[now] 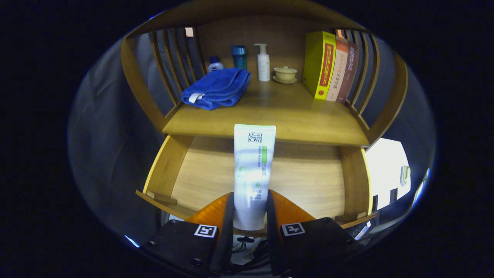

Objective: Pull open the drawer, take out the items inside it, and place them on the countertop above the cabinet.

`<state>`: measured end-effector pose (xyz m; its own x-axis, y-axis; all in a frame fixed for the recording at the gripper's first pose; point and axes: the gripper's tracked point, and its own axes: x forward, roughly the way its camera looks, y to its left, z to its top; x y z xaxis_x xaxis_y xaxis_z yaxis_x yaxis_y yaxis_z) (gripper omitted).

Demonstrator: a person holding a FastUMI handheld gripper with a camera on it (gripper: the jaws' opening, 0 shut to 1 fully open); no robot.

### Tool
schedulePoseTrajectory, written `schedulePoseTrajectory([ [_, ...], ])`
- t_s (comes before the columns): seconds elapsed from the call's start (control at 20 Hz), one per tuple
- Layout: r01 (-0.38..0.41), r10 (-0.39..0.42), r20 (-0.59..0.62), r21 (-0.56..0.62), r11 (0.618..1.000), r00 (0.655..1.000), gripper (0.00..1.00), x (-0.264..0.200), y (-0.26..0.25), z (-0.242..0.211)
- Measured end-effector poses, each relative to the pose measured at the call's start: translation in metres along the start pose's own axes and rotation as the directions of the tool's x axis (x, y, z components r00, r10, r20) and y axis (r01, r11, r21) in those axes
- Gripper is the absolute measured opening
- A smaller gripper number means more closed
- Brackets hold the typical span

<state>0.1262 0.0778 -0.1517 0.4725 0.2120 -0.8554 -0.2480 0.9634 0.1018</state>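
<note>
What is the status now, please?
Fingers shut on the tube, above the open drawer. Countertop ahead; blue towel and books at its sides.

The gripper (250, 197) has two flat, narrow fingers (227, 227), each backed on its outer side by a wedge-shaped brace that tapers toward the tip. Behind each wedge sits a blocky black housing with rounded corners. Each housing carries a white square marker with a black pattern on the corner nearest its finger. Small round screw heads dot the housings' top faces. Thin dark cables loop in the gap behind the fingers. Both fingers press on a tube (252, 170) between them.
</note>
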Motion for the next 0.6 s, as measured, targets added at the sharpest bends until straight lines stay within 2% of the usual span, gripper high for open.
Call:
schedulePoseTrajectory([
  [0.25,0.056,-0.056,0.000,0.010,0.998,0.998,0.47,0.019,-0.015,0.035],
  [0.6,0.085,-0.085,-0.001,0.029,0.996,0.996,0.47,0.089,-0.018,0.087],
])
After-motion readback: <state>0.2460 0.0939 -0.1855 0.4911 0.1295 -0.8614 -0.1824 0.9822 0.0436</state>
